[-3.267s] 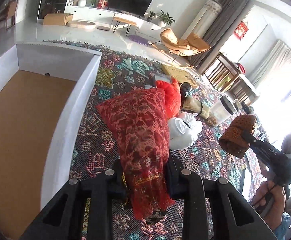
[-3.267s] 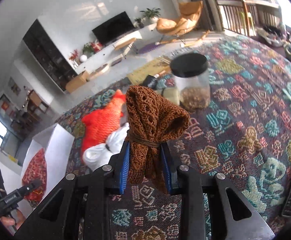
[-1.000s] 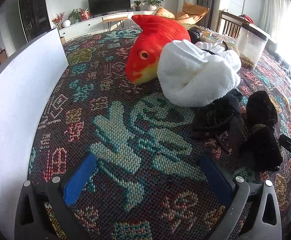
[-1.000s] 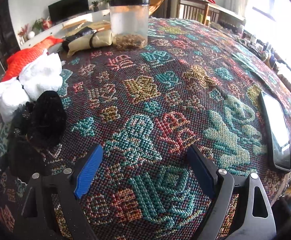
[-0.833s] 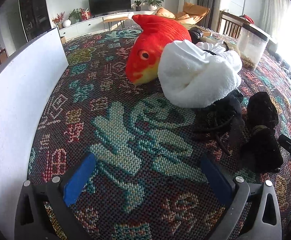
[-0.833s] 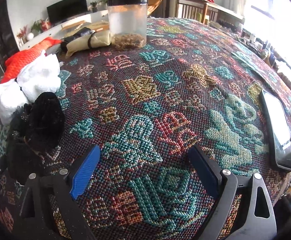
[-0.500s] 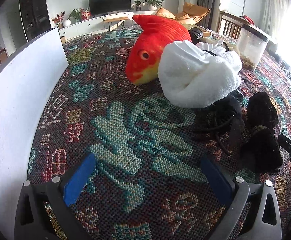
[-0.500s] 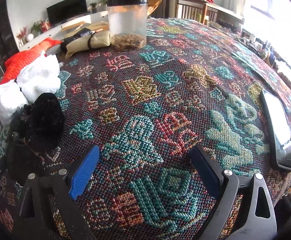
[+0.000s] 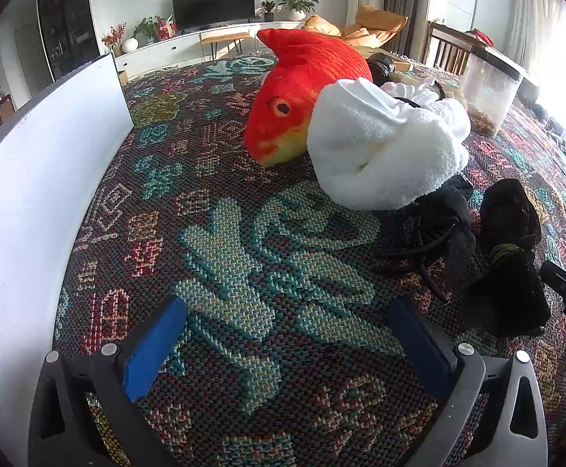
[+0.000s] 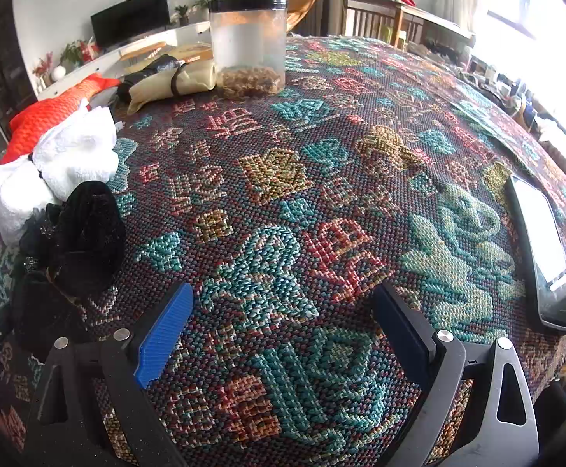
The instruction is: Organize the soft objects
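**Both claws empty, next soft items waiting**

We note the left gripper [image 9: 283, 334] and right gripper [image 10: 279, 323] spread wide over the patterned woven cloth [image 9: 244, 241], nothing between the blue pads. A few seconds back the left carried a red brocade pouch by the white box wall [image 9: 41, 179] and the right a brown knitted bundle; neither shows in our claws now. The right jaws have just been opening, nothing between them. Left to sort, close together: orange plush fish [image 9: 306, 78], white rolled towel [image 9: 384, 148] touching it, black tangled fabric bundle [image 9: 434, 233], dark tied knit bundle [image 9: 512, 257]. We judge a fresh pick comes next.
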